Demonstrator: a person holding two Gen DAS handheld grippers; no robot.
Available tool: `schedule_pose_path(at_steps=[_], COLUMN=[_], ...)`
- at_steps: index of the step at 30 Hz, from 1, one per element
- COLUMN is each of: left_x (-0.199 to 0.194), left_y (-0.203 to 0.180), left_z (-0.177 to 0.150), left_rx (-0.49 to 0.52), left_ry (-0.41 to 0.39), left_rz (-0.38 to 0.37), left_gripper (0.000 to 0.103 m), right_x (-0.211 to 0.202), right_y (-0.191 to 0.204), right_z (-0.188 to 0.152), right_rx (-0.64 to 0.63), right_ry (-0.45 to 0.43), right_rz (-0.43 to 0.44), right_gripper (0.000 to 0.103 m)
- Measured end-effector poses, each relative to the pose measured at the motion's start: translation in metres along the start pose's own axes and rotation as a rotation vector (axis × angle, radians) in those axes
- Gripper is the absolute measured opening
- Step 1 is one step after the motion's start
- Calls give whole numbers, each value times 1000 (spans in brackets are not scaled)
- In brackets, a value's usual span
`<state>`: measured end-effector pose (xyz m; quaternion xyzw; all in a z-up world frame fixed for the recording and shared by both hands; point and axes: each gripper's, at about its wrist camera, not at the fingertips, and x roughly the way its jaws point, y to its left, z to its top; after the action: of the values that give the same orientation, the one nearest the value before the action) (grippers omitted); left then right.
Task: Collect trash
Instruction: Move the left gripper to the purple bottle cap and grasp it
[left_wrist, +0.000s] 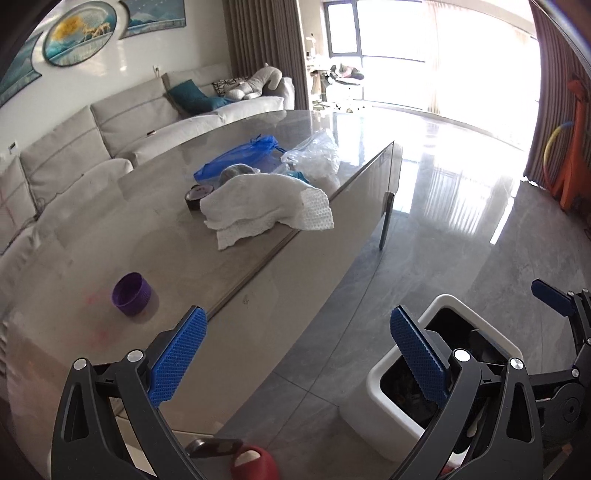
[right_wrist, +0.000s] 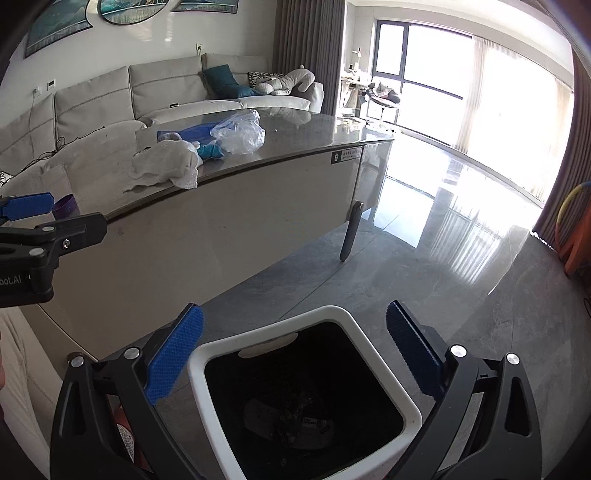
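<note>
A white trash bin (right_wrist: 306, 373) with a black liner stands on the floor beside the table; it also shows in the left wrist view (left_wrist: 391, 402). My right gripper (right_wrist: 295, 332) is open and empty, right above the bin's mouth. My left gripper (left_wrist: 299, 336) is open and empty over the table's near edge. On the table (left_wrist: 147, 229) lie a purple cap (left_wrist: 132, 293), a crumpled white paper towel (left_wrist: 266, 206), a black tape roll (left_wrist: 197, 197), a blue mesh bag (left_wrist: 240, 157) and a clear plastic bag (left_wrist: 314, 155). The paper towel (right_wrist: 162, 166) and clear bag (right_wrist: 240, 131) also show in the right wrist view.
A grey sofa (left_wrist: 74, 147) runs behind the table. A red object (left_wrist: 255, 463) sits at the bottom edge of the left wrist view. An orange toy with a hoop (left_wrist: 569, 147) stands by the curtain. The glossy floor (right_wrist: 443, 240) stretches to the windows.
</note>
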<state>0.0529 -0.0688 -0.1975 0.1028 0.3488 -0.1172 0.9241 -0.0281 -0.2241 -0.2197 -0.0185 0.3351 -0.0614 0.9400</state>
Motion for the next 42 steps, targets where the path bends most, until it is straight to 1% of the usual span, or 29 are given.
schedule_pose_path(at_steps=[8,12,17,20,22,24,26,28,31,33,35,38,39,42], left_x=[0,10,27,35,41,48,57,68,81,86,90,96,96,98], left_y=[59,88,118,134,140,148,154,160,165,166,165,166,165,163], left_z=[17,20,18,21,22,23,21,19,16,14,12,7,7,8], left_rx=[-96,-159,-242,-303,-323,-358,-387,-417,-434,-450,-439,-452,-445,-455], left_ry=[-20,-4,31,55,64,82,115,157,199,208,221,247,247,235], left_rz=[85,123,171,153,182,181,203,199,255,236,267,273,290,294], left_gripper=[98,98,98,98,98,98,98,98,98,98,98,98,98,98], right_x=[3,15,30,36,41,45,49,54,63,66,70,72,73,74], right_y=[37,59,89,106,113,120,125,129,135,137,140,142,142,142], right_z=[52,71,88,96,100,105,110,114,116,114,112,110,109,107], right_rx=[-53,-74,-114,-132,-146,-158,-166,-169,-168,-168,-174,-179,-179,-174], right_ry=[-100,-115,-123,-124,-123,-127,-126,-124,-113,-107,-99,-90,-88,-83], right_rz=[68,107,151,177,192,199,205,210,218,224,228,234,234,235], right_gripper=[98,98,98,98,98,98,98,98,98,98,98,98,98,98])
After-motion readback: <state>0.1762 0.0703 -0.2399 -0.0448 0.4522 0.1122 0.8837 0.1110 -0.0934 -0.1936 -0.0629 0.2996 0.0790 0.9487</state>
